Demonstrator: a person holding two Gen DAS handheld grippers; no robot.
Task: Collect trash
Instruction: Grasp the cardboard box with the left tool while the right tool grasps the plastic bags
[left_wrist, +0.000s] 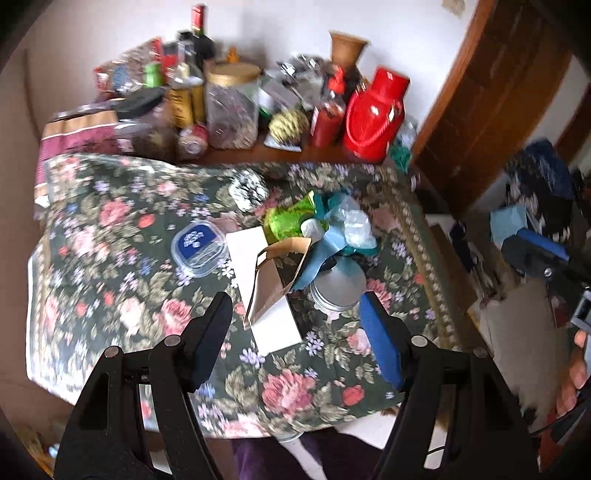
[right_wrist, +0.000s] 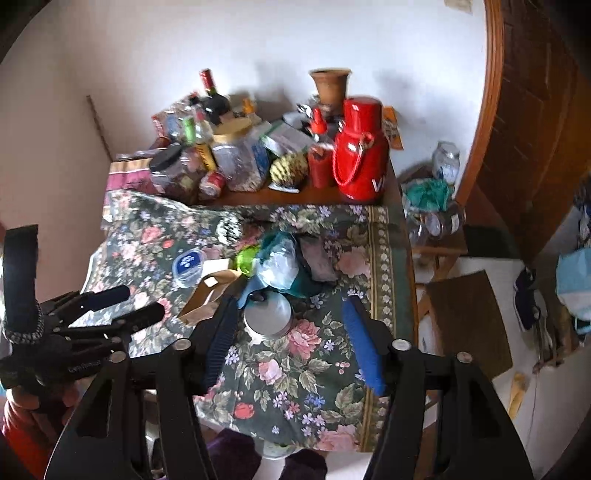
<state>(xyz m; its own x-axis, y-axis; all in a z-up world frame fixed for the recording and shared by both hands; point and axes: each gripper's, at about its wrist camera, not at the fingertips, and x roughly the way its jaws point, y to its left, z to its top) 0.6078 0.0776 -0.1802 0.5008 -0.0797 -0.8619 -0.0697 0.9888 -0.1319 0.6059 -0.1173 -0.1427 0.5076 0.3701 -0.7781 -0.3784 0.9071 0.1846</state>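
Note:
A pile of trash lies mid-table on the floral cloth: a green wrapper, clear crumpled plastic, teal scraps, and a brown paper bag on a white sheet. The same pile shows in the right wrist view, with the bag. My left gripper is open and empty, above the bag. My right gripper is open and empty, above a round metal tin. The left gripper also shows in the right wrist view.
A small clear box with a blue lid sits left of the pile. Jars, bottles and a red jug crowd the table's back. A wooden door and floor clutter lie to the right.

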